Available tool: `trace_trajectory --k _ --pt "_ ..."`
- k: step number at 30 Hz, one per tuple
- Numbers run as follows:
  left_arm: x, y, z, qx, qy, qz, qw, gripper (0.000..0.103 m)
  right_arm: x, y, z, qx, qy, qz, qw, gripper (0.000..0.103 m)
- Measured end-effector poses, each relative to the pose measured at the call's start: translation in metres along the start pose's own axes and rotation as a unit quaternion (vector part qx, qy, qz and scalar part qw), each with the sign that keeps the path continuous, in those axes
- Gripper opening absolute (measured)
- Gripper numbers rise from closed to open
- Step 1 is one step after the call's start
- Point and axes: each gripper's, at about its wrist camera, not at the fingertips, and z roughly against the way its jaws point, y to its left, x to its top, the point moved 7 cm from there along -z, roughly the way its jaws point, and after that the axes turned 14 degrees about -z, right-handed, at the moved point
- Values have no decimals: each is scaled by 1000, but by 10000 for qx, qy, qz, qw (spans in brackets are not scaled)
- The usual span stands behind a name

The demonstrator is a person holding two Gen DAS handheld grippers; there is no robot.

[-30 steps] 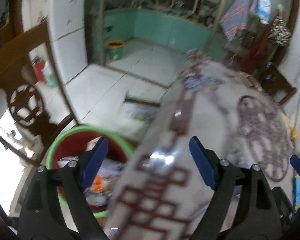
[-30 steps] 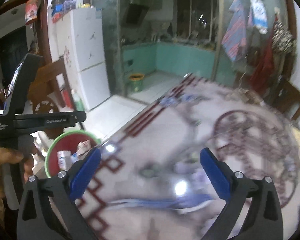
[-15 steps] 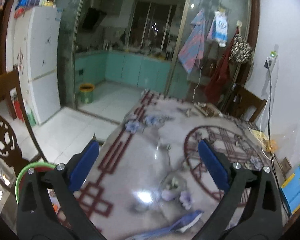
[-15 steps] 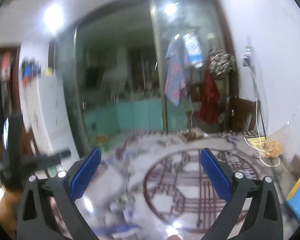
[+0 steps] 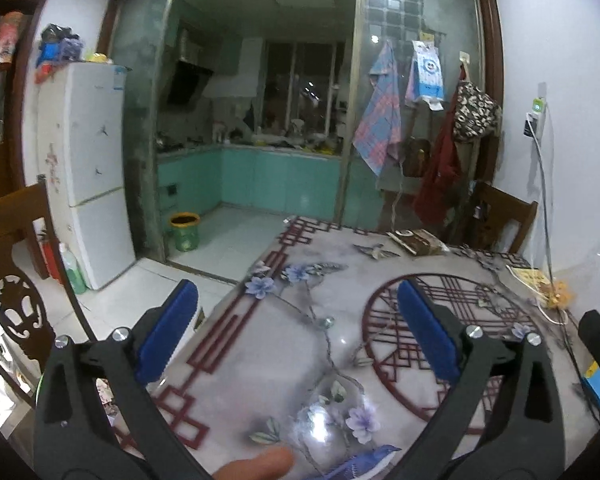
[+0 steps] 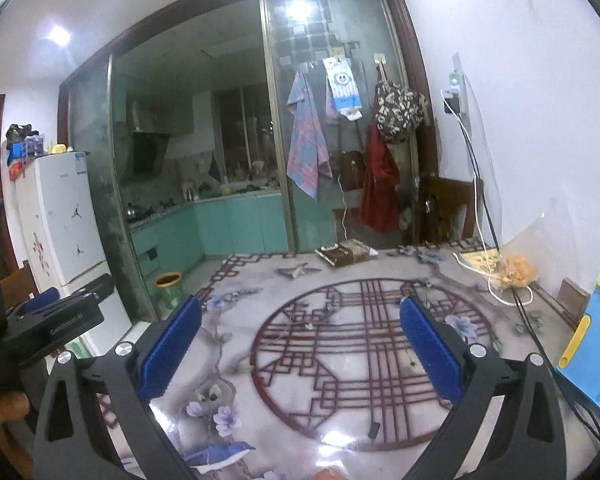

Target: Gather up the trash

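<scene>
While no loose trash shows close by, the likeliest candidates lie far ahead of both tools: a brown packet (image 6: 346, 254) at the table's far edge, and a crumpled yellow wad (image 6: 514, 270) ahead and to the right, tangled among white cables (image 6: 500, 292). The bin (image 5: 42, 380) is barely visible as a green sliver low and left of the left gripper (image 5: 296, 332), below the table edge. Its jaws have just been opening and now stand wide with nothing between them. The right gripper (image 6: 300, 340) also stands wide and holds nothing. Both hover above the table (image 6: 340, 408), aimed slightly downward. Judging from this, a reach for the wad could snag the cables and drag whatever they feed off the table; the glossy cover may also let a flat packet slide away from closing pads. A blue board (image 6: 592, 360) stands close on the right, and a wall beyond it, so room there is tight. Left of the left gripper the table ends at open floor, with a chair (image 5: 12, 264) near the bin. Straight ahead the tabletop is broad and mostly bare.
</scene>
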Motion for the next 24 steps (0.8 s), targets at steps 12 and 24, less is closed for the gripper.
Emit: trace_trajectory --k 12,24 --pt "-8 -4 -6 -274 322 12 9991 98 -14 1 -4 -118 146 95 9998 96" --pt "-11 -7 -8 -379 439 -39 9983 98 -19 4 -6 -147 165 199 9996 96"
